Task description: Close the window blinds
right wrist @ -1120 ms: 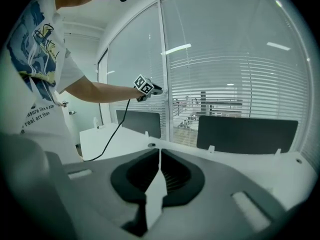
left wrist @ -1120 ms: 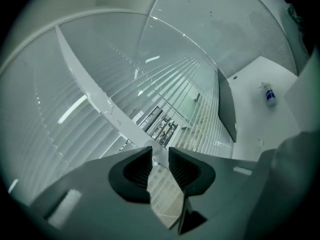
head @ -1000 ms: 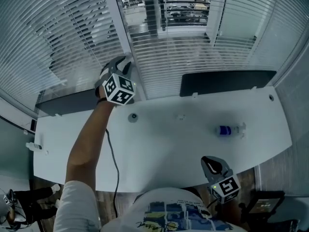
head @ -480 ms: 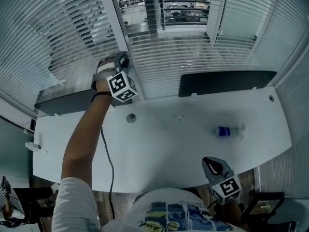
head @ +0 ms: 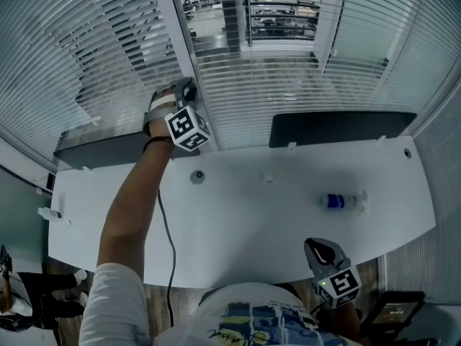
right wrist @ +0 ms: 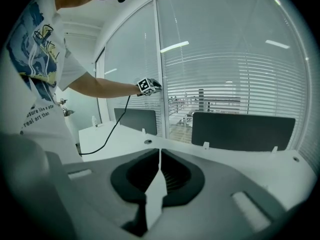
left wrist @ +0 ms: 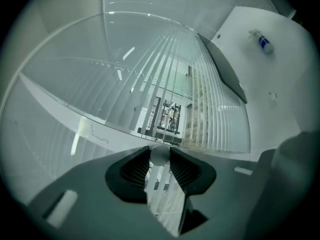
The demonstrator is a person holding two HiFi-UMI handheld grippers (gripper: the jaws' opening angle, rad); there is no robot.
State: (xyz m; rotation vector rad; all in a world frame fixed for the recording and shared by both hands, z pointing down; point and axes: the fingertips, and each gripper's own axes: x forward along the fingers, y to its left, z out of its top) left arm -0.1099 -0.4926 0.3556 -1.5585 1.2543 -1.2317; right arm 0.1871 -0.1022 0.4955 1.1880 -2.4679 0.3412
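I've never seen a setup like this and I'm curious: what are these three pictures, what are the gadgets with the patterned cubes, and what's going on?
There is no robot here: a person holds a two-jaw gripper in each hand. The top-down picture comes from a camera on the person's head; the other two come from cameras riding on each gripper. The left gripper is raised to the window blinds, its jaws closing on a round rod there. The right gripper sits low by the white desk, jaws together, empty. On the desk lie a small bottle and a black cable.
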